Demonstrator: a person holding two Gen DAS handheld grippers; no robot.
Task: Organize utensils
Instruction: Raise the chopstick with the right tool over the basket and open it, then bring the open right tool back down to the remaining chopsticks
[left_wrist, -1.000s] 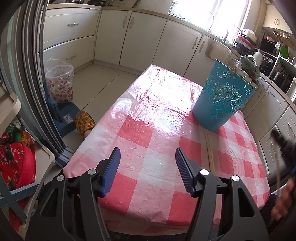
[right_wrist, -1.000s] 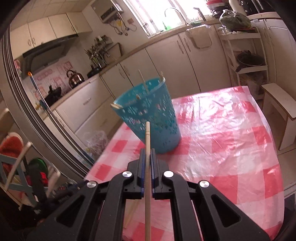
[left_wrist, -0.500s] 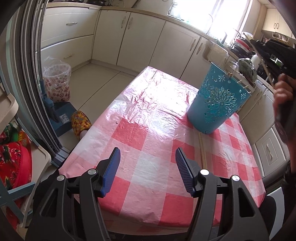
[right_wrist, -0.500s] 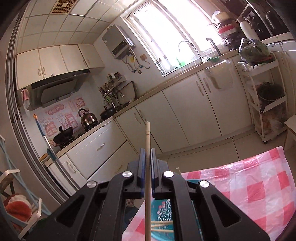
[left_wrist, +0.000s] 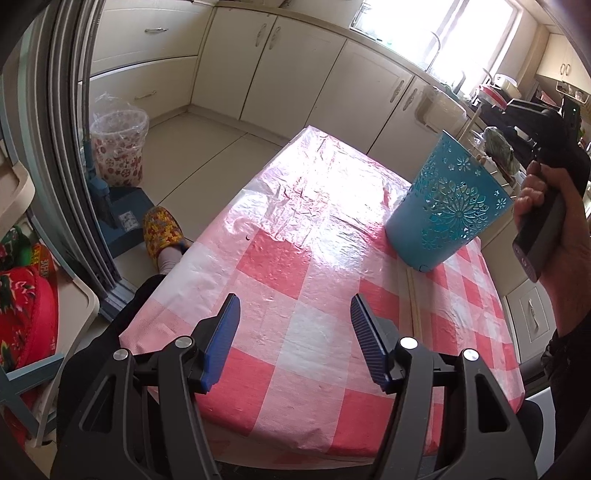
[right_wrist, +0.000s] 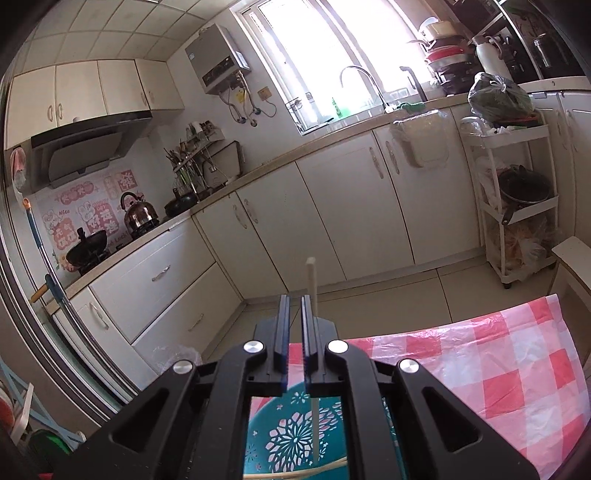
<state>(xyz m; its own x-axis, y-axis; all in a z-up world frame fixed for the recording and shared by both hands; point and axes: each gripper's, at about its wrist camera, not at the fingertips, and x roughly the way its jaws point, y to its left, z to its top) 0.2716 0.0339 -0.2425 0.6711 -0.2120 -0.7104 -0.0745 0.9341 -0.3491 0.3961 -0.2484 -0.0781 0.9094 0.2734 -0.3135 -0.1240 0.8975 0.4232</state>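
A blue perforated utensil basket (left_wrist: 448, 205) stands on the red-checked table (left_wrist: 295, 288); it also shows from above in the right wrist view (right_wrist: 295, 435) with chopsticks lying in it. My right gripper (right_wrist: 293, 299), also seen in the left wrist view (left_wrist: 532, 118), hovers over the basket with its jaws slightly parted. A pale chopstick (right_wrist: 312, 280) stands free beside the right finger, its lower end inside the basket. My left gripper (left_wrist: 291, 310) is open and empty above the table's near edge. Two chopsticks (left_wrist: 412, 295) lie on the table near the basket.
Kitchen cabinets (right_wrist: 351, 206) and a sink line the far wall. A white rolling shelf (right_wrist: 517, 199) stands to the right. A floral waste bin (left_wrist: 118, 147) and a slipper (left_wrist: 162, 230) are on the floor left of the table.
My right gripper rose over the basket and opened slightly, letting go of the chopstick, which now drops into the basket. My left gripper stayed open and barely moved.
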